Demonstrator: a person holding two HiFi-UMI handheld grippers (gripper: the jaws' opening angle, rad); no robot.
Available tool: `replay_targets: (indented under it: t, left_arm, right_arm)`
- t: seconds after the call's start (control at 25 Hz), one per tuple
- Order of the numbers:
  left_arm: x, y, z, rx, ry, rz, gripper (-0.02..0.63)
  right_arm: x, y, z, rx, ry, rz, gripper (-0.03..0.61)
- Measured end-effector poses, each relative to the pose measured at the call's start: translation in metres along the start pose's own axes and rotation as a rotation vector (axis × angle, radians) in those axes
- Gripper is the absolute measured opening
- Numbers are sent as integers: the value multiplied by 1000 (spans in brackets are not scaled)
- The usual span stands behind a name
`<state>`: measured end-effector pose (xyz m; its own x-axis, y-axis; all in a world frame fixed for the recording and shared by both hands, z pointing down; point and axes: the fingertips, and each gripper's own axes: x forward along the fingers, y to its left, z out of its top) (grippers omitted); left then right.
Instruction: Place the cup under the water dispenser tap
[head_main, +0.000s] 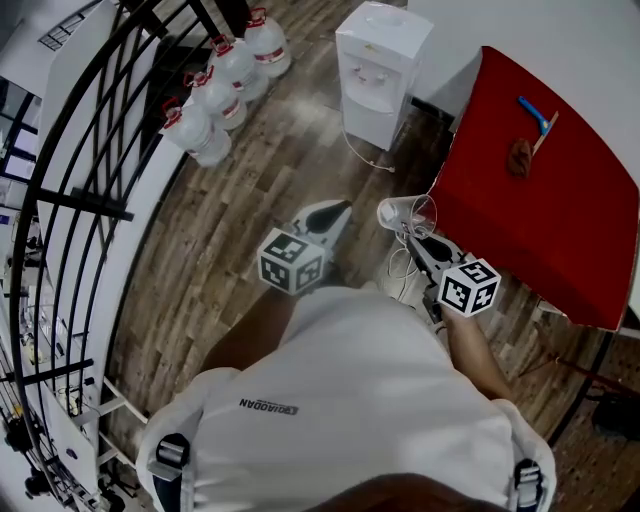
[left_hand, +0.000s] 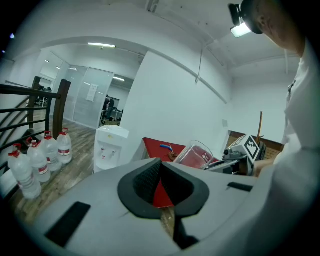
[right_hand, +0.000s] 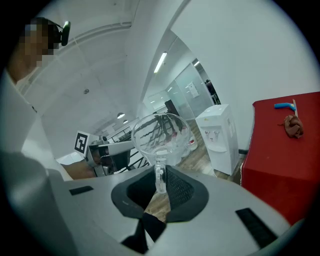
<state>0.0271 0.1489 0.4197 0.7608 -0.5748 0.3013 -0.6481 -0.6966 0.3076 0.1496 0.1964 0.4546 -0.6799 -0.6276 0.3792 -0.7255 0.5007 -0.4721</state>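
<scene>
A clear glass cup with a handle is held out in the air by my right gripper, beside the red table's corner. In the right gripper view the pads are shut on the cup's handle, and the right gripper keeps the bowl just ahead of the jaws. The white water dispenser stands on the floor well beyond the cup, its taps facing me. My left gripper hovers to the left of the cup, its tips together with nothing between them. From the left gripper view the cup shows at the right.
A red table fills the right side, with a blue tool and a brown rag on it. Several large water bottles stand left of the dispenser by a black railing. A cable trails across the wood floor.
</scene>
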Motion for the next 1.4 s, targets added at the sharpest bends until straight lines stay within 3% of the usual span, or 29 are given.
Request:
replay_targets:
  t: [0.4, 0.88, 1.2, 1.4]
  left_arm:
    - [1, 24, -6, -29, 33, 18, -3]
    - [18, 95, 10, -46, 77, 23, -3]
    - [35, 154, 37, -33, 75, -5, -3]
    - [42, 183, 48, 40, 96, -40, -3]
  right_arm:
    - [22, -9, 5, -27, 34, -18, 54]
    - [90, -31, 41, -80, 53, -70, 54]
    - [148, -44, 73, -115, 64, -113, 54]
    - [181, -53, 86, -122, 73, -163, 54]
